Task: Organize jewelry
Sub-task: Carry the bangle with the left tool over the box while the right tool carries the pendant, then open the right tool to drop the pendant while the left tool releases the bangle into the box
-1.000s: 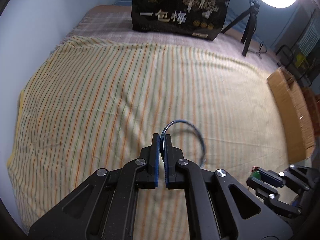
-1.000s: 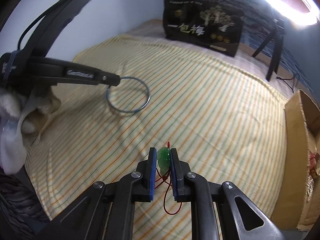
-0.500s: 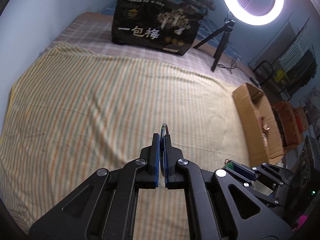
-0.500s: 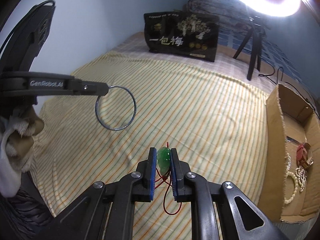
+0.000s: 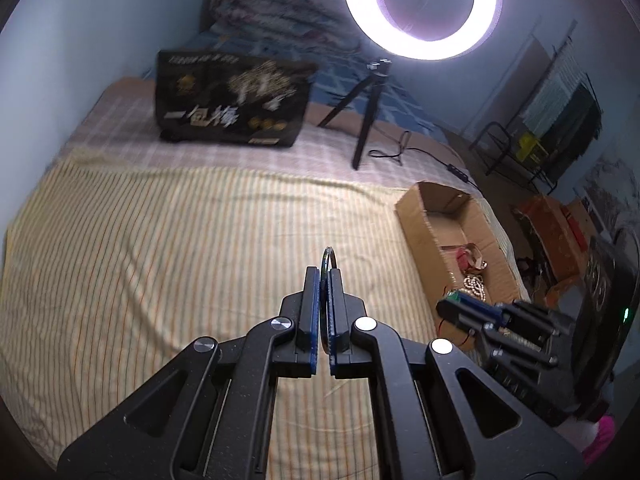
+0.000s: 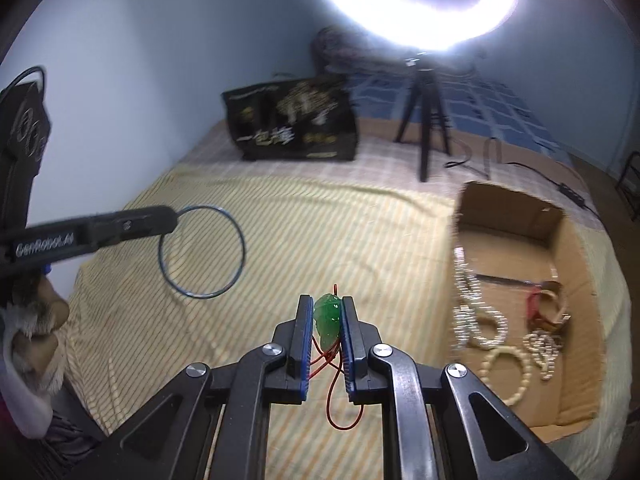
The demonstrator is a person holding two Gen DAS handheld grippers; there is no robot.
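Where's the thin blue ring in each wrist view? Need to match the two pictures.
Left wrist: the blue ring sits just below centre, seen edge-on, pinched in the left gripper.
Right wrist: the ring is at centre-left, seen face-on as a full circle, held at the left gripper's tip.
Shared landmark: the cardboard box at right.

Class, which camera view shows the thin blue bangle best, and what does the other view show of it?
The right wrist view: the blue bangle appears as a full open circle, held at its rim by the left gripper. The left wrist view sees it edge-on, a sliver between that gripper's fingers.
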